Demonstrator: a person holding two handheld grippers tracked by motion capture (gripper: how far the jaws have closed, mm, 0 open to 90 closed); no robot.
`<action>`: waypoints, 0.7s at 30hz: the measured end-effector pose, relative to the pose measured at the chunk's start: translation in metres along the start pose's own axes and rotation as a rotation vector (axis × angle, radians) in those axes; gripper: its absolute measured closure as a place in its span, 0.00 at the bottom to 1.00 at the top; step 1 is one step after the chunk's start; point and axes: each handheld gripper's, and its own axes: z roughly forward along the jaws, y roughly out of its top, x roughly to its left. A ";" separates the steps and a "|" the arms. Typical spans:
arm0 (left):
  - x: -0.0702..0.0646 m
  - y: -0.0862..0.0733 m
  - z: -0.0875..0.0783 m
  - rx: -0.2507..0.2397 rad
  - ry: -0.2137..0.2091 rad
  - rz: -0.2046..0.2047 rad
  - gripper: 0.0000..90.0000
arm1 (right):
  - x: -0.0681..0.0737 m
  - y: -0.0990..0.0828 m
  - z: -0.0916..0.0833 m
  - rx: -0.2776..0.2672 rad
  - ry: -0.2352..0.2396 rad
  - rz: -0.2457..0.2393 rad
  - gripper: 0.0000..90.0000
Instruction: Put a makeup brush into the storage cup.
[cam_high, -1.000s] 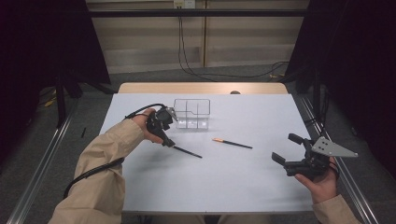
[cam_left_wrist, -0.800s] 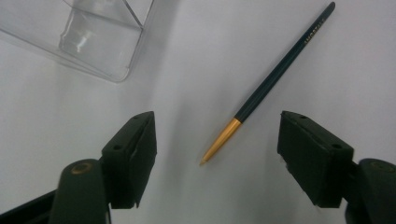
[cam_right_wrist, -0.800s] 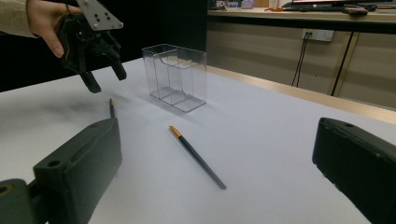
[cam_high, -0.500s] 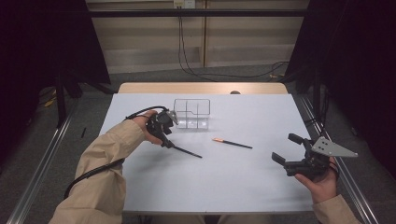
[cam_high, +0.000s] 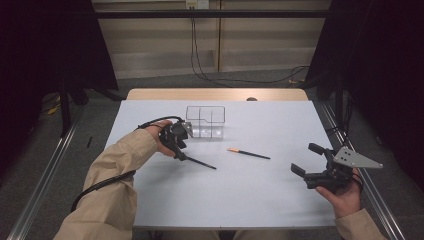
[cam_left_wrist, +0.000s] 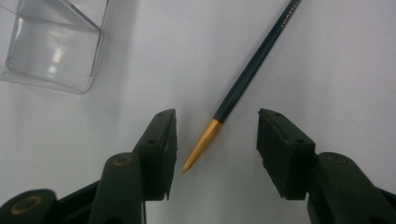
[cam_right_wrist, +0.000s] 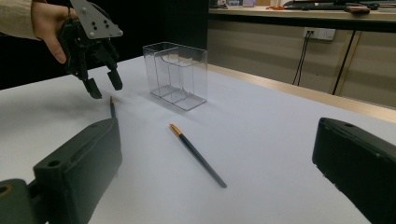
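The left gripper (cam_left_wrist: 212, 140) is narrowing its fingers (cam_left_wrist: 161, 140) around the gold tip of the nearer-left pencil (cam_left_wrist: 252, 70) lying on the bench (cam_high: 250, 200), compared with a second ago, though neither finger is touching it yet.

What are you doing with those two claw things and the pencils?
A person holds a claw in each hand at a white table. The left gripper hangs just above one dark pencil; its jaws have just been closing, with the pencil's gold tip between them, but the pads do not touch it yet. A second pencil lies in the middle of the table, and a clear plastic box stands behind it. The right gripper waits at the side, jaws open, holding nothing.
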 end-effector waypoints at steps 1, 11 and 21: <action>0.000 0.000 0.000 0.002 -0.001 0.001 0.54 | 0.000 0.000 0.000 0.001 0.001 0.000 0.01; -0.001 0.001 0.004 0.009 -0.024 0.014 0.60 | 0.000 0.000 0.000 0.001 0.001 0.000 0.01; -0.001 0.000 0.010 0.024 -0.026 0.035 0.63 | 0.000 0.000 0.000 0.000 -0.002 -0.003 0.01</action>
